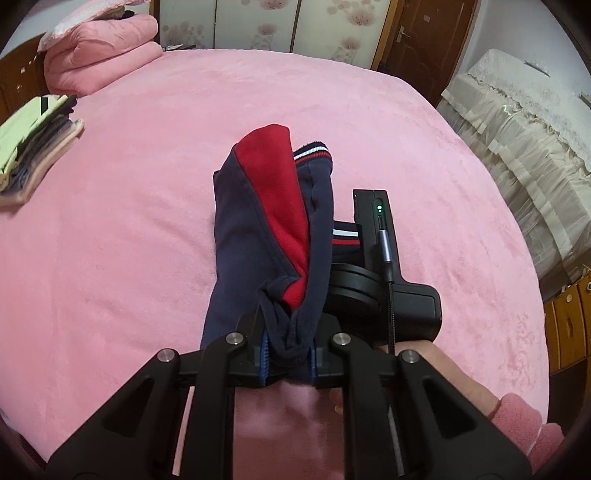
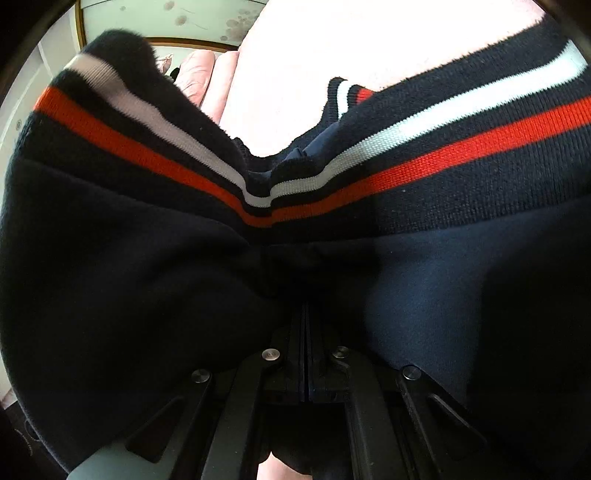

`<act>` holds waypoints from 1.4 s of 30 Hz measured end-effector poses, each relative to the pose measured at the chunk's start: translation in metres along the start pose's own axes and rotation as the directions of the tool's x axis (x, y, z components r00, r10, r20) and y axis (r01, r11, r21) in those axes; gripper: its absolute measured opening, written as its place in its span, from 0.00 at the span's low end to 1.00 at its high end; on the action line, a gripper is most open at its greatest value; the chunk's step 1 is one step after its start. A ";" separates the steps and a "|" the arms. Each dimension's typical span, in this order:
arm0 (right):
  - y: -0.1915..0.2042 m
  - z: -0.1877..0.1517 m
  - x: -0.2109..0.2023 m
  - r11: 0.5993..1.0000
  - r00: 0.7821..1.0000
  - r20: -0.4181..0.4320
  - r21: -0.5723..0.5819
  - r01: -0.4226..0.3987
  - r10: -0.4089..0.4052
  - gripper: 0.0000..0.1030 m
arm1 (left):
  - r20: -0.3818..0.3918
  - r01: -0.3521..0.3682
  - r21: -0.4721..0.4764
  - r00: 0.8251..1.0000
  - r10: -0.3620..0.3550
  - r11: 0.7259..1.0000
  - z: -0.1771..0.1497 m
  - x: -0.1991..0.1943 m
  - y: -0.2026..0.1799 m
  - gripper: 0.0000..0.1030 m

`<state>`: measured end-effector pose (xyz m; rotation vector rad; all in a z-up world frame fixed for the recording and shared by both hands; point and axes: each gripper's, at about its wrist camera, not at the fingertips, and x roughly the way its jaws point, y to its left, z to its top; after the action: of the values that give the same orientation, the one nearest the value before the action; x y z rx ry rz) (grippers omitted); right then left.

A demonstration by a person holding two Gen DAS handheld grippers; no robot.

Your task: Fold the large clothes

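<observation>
A navy and red jacket [image 1: 258, 206] with red and white striped ribbing hangs bunched above the pink bed [image 1: 129, 240]. My left gripper [image 1: 287, 354] is shut on a gathered navy fold of it. The right gripper's black body [image 1: 380, 258] shows just right of the jacket in the left wrist view. In the right wrist view the jacket [image 2: 184, 295] fills the frame, its striped hem [image 2: 424, 166] across the top. My right gripper [image 2: 306, 314] is shut on the navy cloth below the hem, fingertips hidden in the fabric.
A stack of folded clothes [image 1: 33, 147] lies at the bed's left edge. Folded pink quilts [image 1: 99, 51] sit at the far left corner. A cloth-covered sofa [image 1: 517, 147] stands to the right. A wooden door [image 1: 424, 33] is behind.
</observation>
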<state>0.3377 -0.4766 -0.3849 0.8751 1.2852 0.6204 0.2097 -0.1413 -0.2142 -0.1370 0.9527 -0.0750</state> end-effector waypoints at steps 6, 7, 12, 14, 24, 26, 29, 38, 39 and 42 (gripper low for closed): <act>0.015 0.032 -0.025 0.990 0.997 -0.032 -0.125 0.061 -0.065 0.00 | 0.042 -0.043 0.081 0.998 0.040 0.996 -0.005 0.000 -0.022 0.11; 0.015 0.041 -0.035 0.989 0.997 -0.015 -0.131 0.067 -0.070 0.00 | 0.042 -0.045 0.098 0.998 0.041 0.994 -0.005 0.001 -0.028 0.11; 0.009 0.081 -0.107 0.978 0.981 0.088 -0.103 0.182 -0.174 0.03 | 0.048 -0.044 0.186 0.998 0.036 0.982 -0.014 0.008 -0.064 0.11; 0.011 0.085 -0.138 0.968 0.968 0.135 -0.106 0.227 -0.212 0.05 | 0.033 -0.052 0.236 0.998 0.046 0.970 -0.023 0.019 -0.080 0.12; 0.024 0.020 -0.207 0.938 0.930 0.243 -0.142 0.316 -0.276 0.27 | -0.125 -0.028 0.411 0.988 0.087 0.911 -0.067 0.060 -0.125 0.20; 0.018 -0.007 -0.217 0.964 0.946 0.257 -0.124 0.236 -0.199 0.27 | -0.169 0.019 0.434 0.984 0.061 0.901 -0.067 0.058 -0.125 0.36; 0.027 -0.030 -0.216 0.963 0.941 0.267 -0.116 0.245 -0.207 0.30 | -0.250 0.103 0.413 0.968 0.004 0.905 -0.065 0.046 -0.120 0.52; 0.032 -0.087 -0.153 0.959 0.954 0.179 -0.106 0.261 -0.240 0.55 | -0.309 0.065 0.211 0.951 0.004 0.975 -0.057 0.013 -0.053 0.52; 0.031 -0.089 -0.137 0.960 0.954 0.177 -0.102 0.261 -0.240 0.55 | -0.308 0.039 0.189 0.951 0.021 0.981 -0.056 0.013 -0.044 0.52; 0.027 -0.086 -0.111 0.954 0.940 0.201 -0.062 0.294 -0.276 0.53 | -0.310 -0.014 0.124 0.949 0.053 0.992 -0.052 0.016 -0.021 0.52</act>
<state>0.2332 -0.5338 -0.3056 0.6402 1.1724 0.3526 0.1763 -0.1680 -0.2533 0.0045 1.2644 -0.1253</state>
